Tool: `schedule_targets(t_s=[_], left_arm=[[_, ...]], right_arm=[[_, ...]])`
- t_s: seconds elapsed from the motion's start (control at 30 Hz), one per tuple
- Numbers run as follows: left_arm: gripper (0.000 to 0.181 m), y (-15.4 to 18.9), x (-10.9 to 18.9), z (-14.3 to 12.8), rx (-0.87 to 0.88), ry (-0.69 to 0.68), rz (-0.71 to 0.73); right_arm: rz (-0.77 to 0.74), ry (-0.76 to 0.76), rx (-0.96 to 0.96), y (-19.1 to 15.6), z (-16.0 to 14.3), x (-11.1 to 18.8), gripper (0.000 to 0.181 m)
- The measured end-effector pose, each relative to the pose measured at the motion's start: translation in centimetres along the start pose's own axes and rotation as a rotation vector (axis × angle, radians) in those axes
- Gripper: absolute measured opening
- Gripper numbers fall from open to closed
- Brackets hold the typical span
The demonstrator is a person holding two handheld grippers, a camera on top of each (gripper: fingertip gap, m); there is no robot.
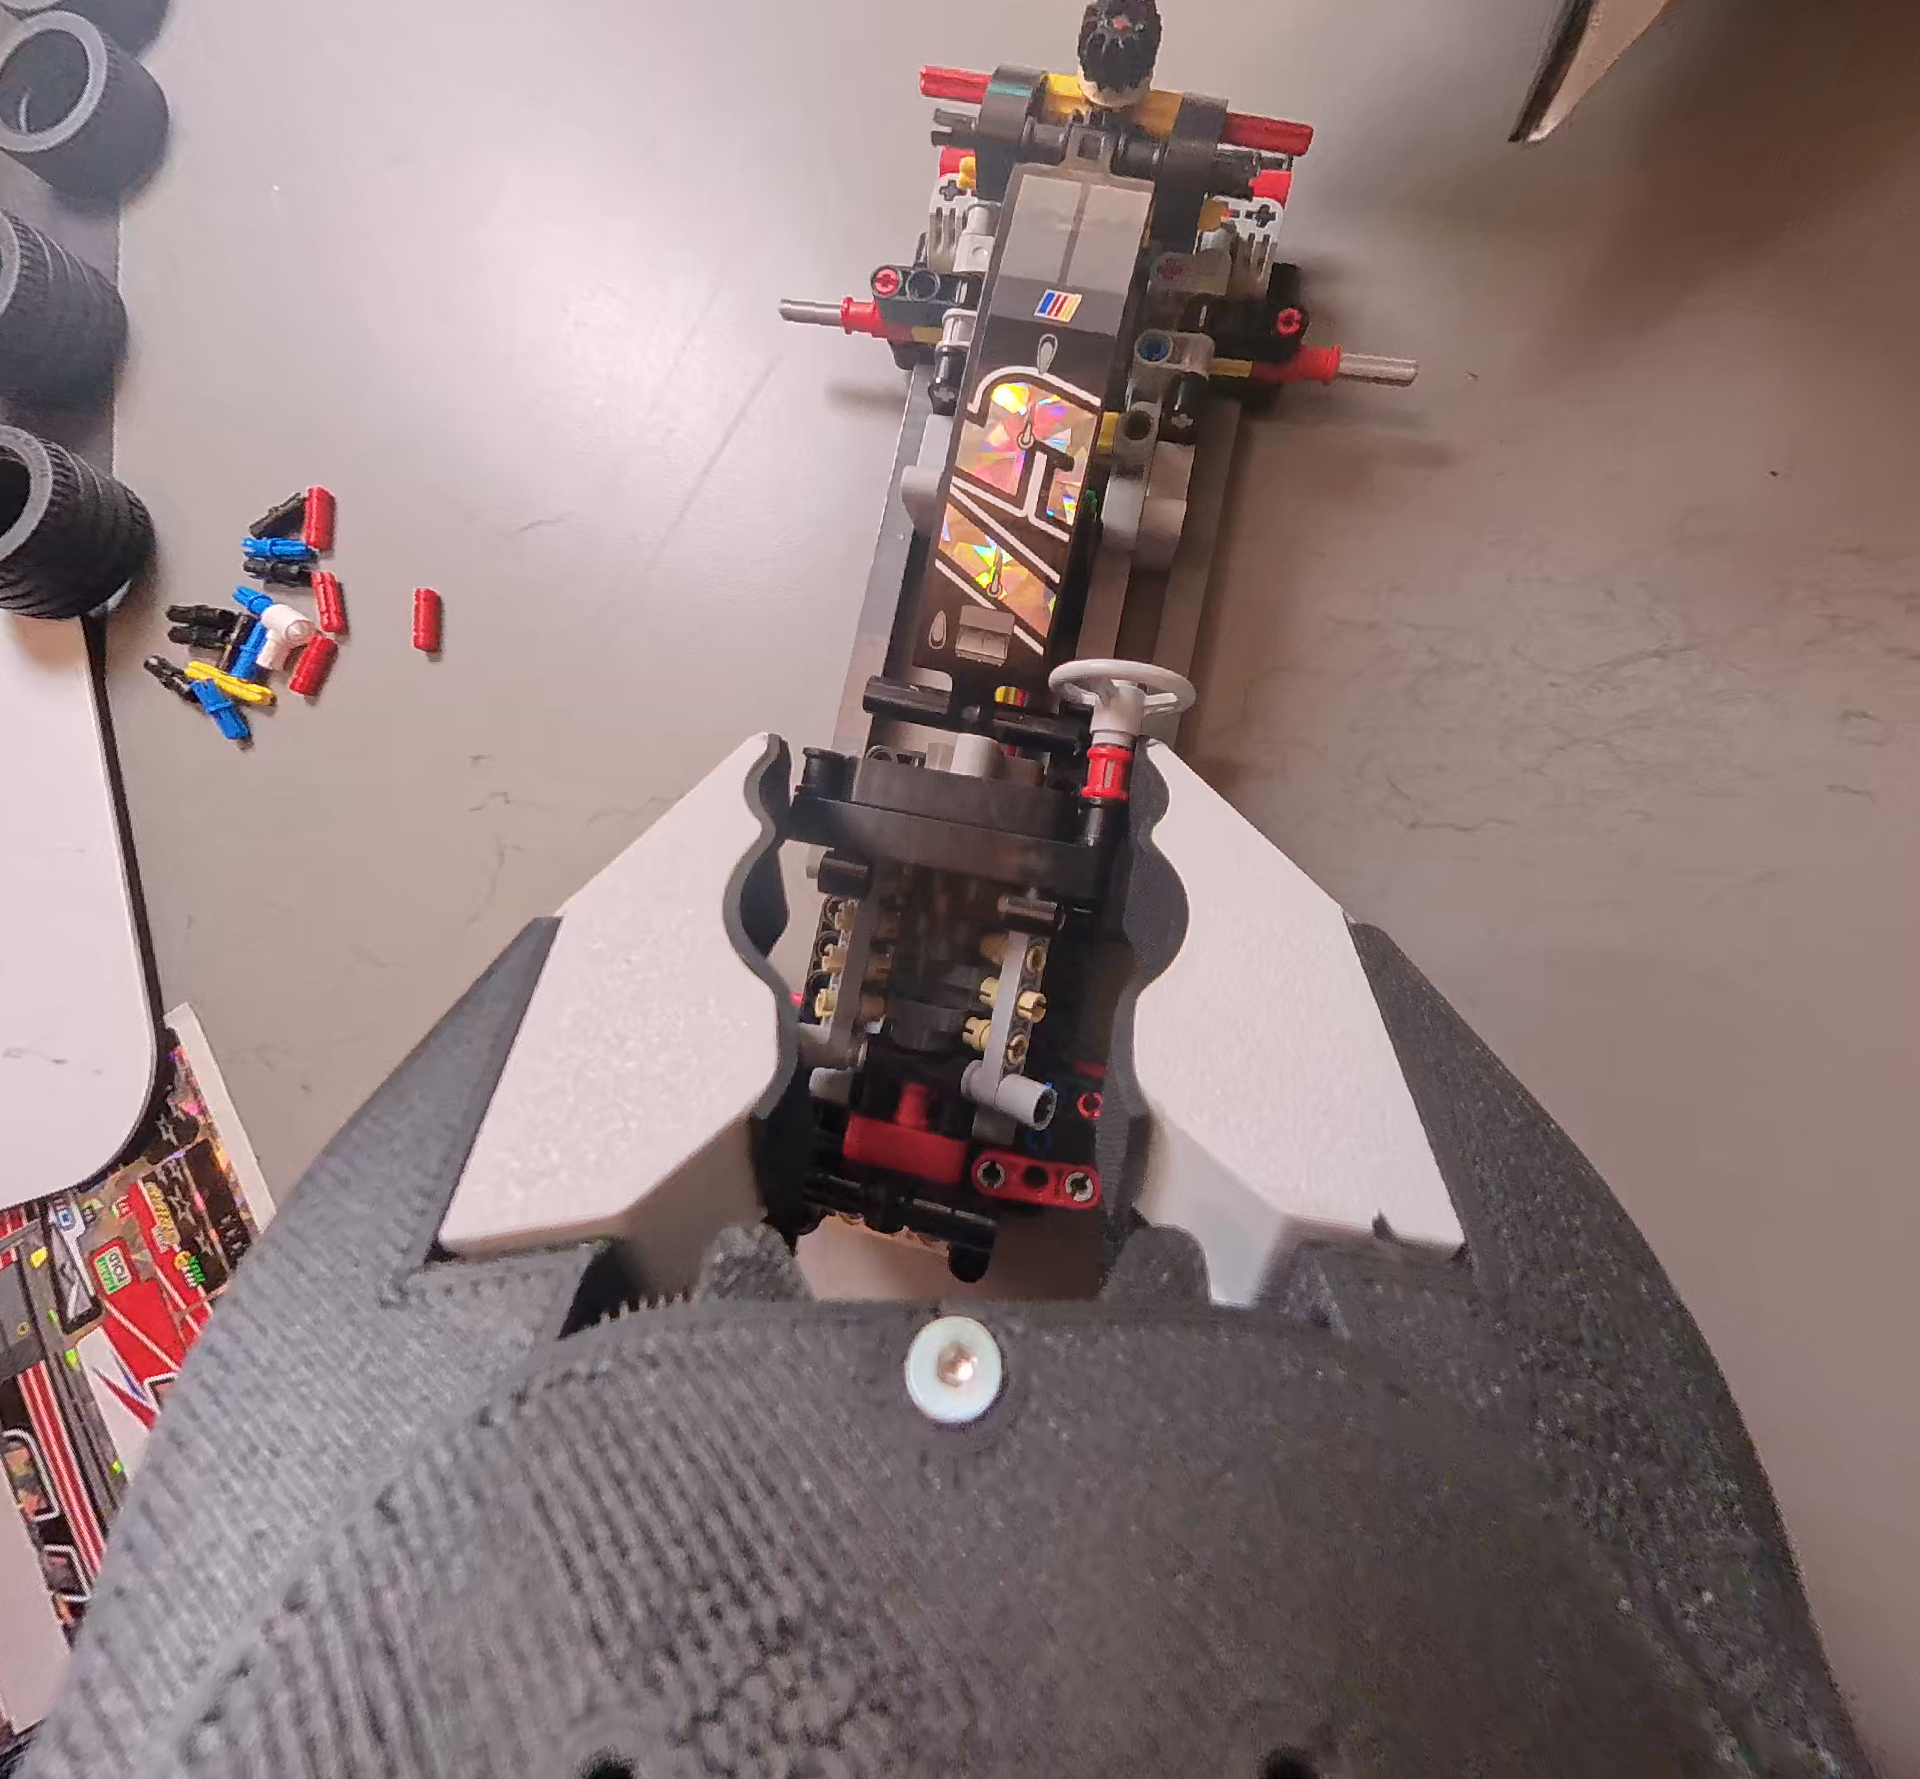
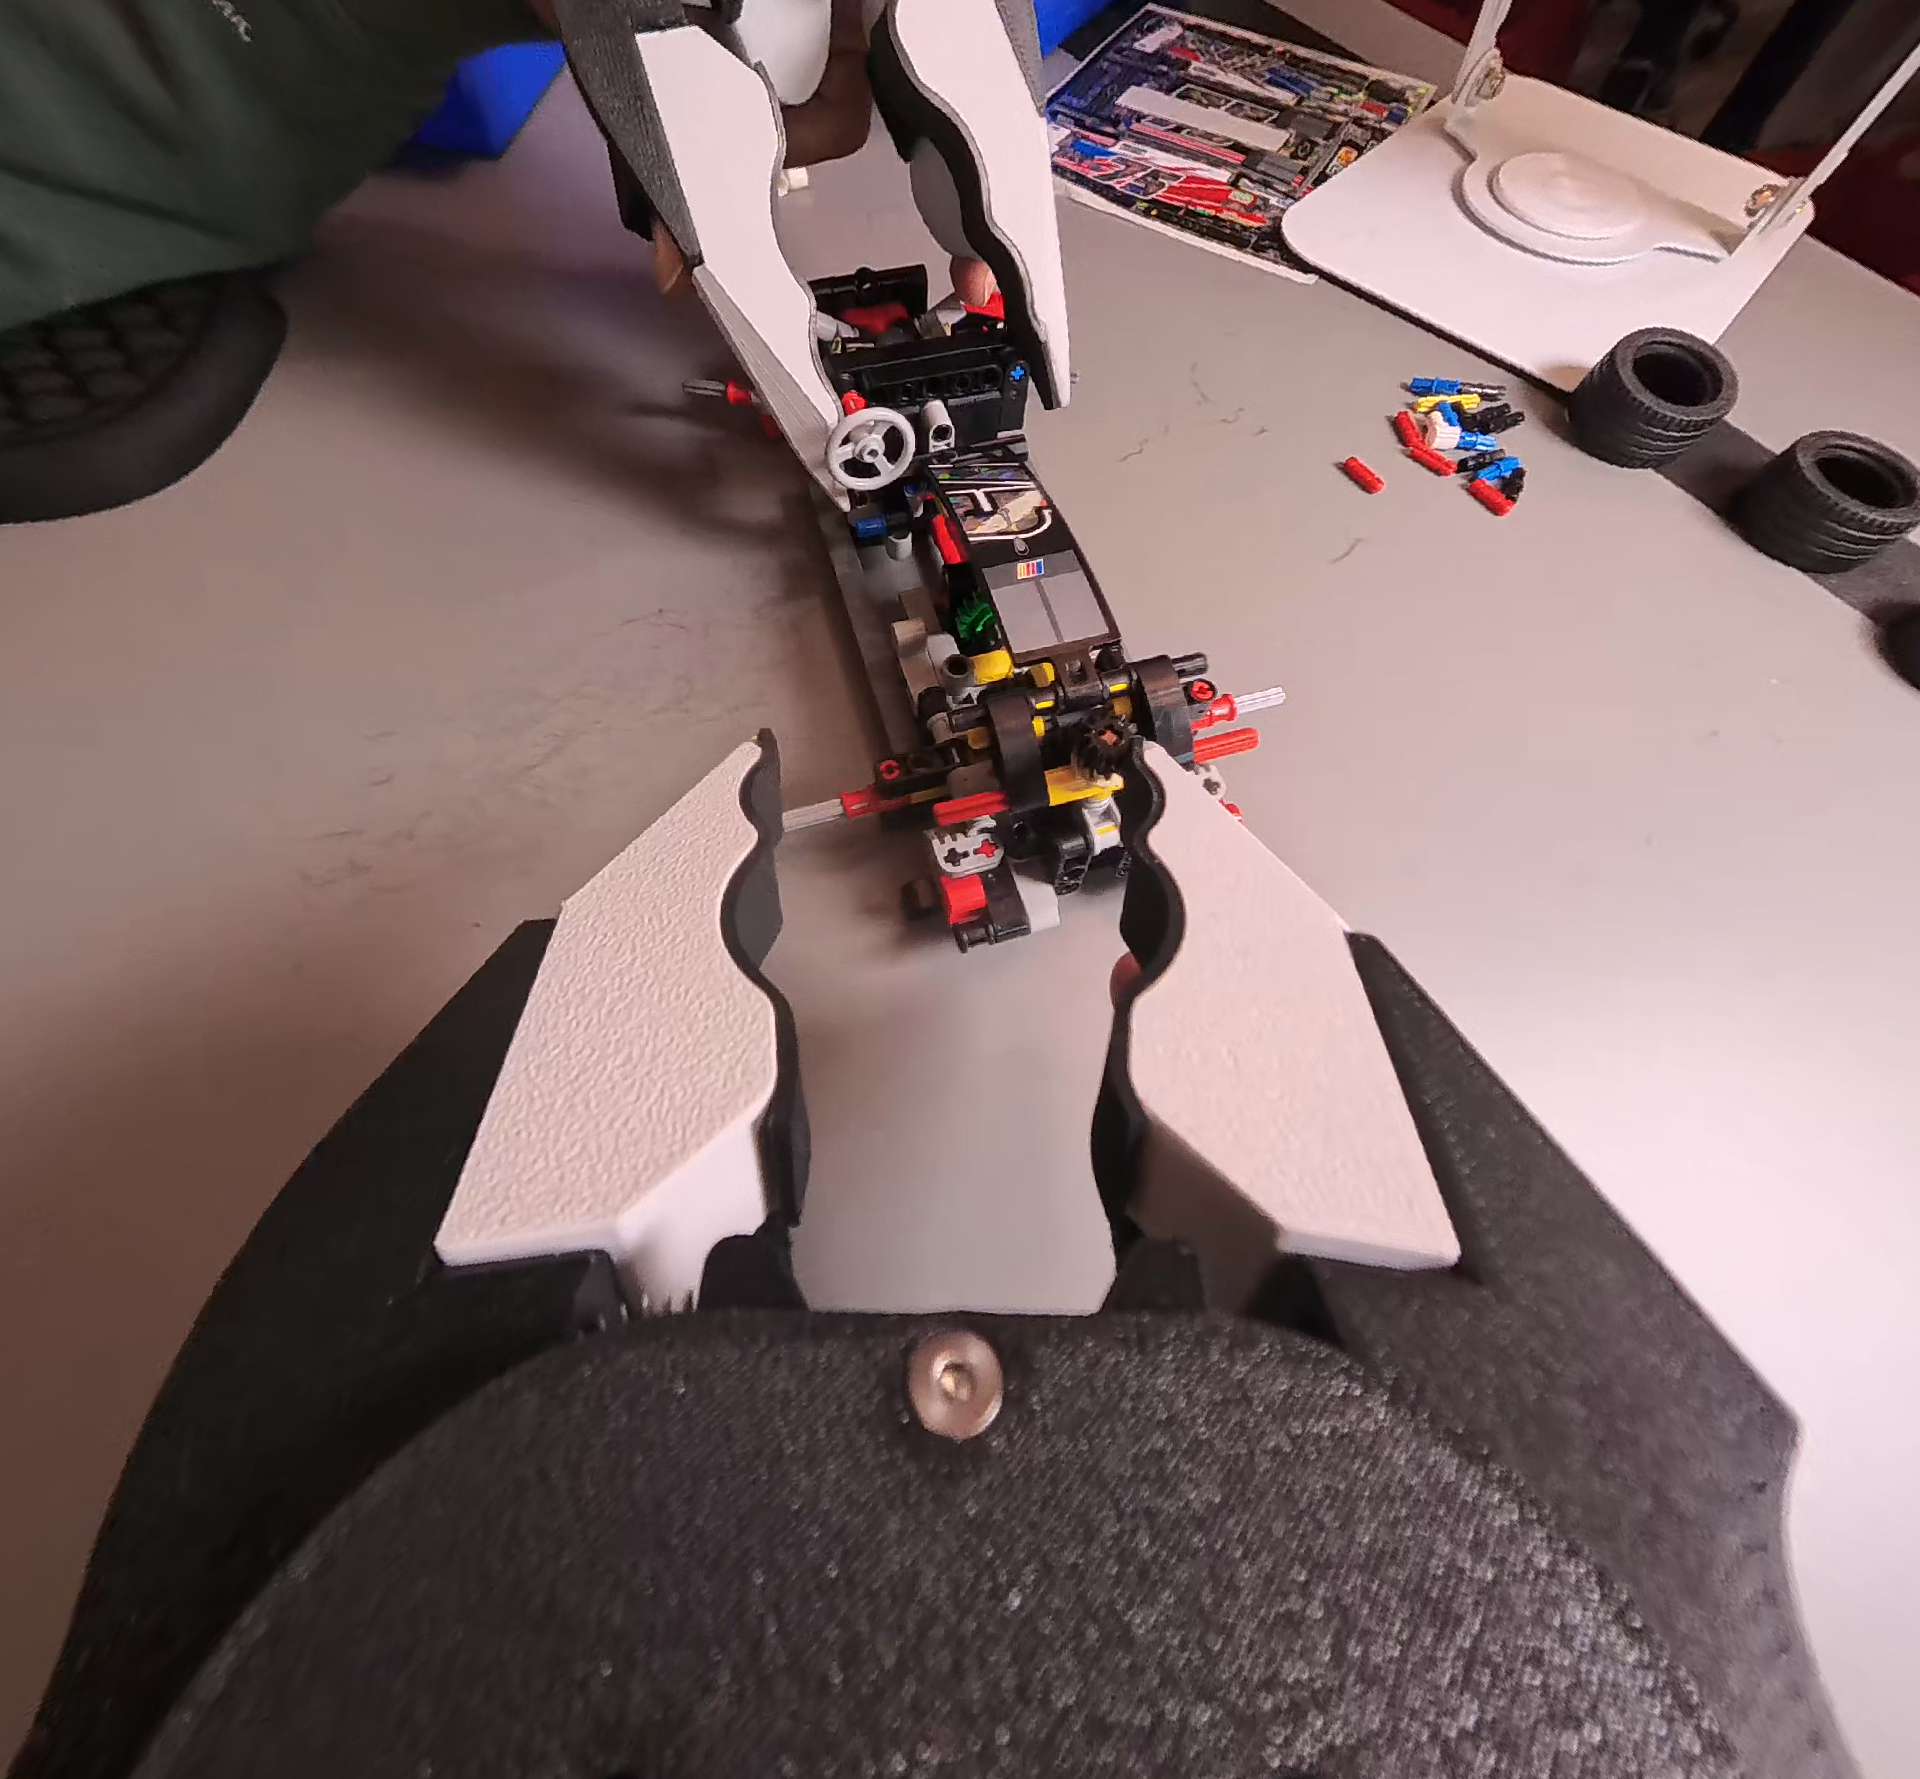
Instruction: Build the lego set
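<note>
While its two white fingers (image 1: 665, 981) press against both sides of the rear end of the lego car (image 1: 1039, 503), the left gripper (image 1: 951, 773) is clamped on that model, reaching down onto it from the person's side at a slant, with the person's torso in a green shirt (image 2: 156, 67) behind it. The right gripper (image 2: 951, 773) faces it from the other end of the car, held low and near level over the grey table (image 2: 416, 690); its fingers stand well apart and clamp nothing, though the tip of its right finger (image 2: 1226, 898) touches a small black gear (image 2: 1103, 745) that sits on top of the front axle assembly, while the left finger is clear of the model. A fingertip of the person shows just beside that right finger. The car is a long narrow chassis lying flat on the table between the two grippers, with a black centre panel bearing a shiny sticker, a light grey steering wheel (image 1: 1120, 690) near the rear, red and grey axles sticking out at the front, and no wheels fitted. Off to one side lie a small heap of red, blue, black and yellow pins (image 1: 255, 602), one red pin (image 1: 427, 620) a little apart from it, several black tyres (image 1: 68, 524), a white stand base (image 2: 1538, 212) and a colourful sticker sheet (image 2: 1226, 119)
</note>
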State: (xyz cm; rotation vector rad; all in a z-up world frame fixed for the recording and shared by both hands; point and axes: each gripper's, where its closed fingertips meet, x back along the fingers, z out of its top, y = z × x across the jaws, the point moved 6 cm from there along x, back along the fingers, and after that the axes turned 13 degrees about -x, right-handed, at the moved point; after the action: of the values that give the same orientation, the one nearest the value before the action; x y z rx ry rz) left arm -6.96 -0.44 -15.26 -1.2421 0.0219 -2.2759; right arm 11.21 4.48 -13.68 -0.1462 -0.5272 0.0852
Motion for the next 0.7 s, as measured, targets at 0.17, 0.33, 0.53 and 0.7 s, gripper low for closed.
schedule_targets(t_s=[0.17,0.33,0.53,0.7], left_arm=[[0.063,0.1,0.0,0.1,-0.001,-0.004,-0.002],[0.063,0.0,0.0,0.1,-0.005,-0.008,0.004],[0.063,0.1,0.1,0.2,0.005,0.022,-0.007],[0.063,0.1,0.1,0.2,0.002,0.020,-0.002]], right_arm=[[-0.012,0.031,-0.022,-0.5,-0.3,0.1,0.067],[-0.018,0.053,-0.039,-0.9,-0.5,0.2,0.068],[-0.013,0.068,-0.065,-1.1,-0.4,0.3,0.071],[-0.018,0.069,-0.062,-1.3,-0.6,0.4,0.073]])
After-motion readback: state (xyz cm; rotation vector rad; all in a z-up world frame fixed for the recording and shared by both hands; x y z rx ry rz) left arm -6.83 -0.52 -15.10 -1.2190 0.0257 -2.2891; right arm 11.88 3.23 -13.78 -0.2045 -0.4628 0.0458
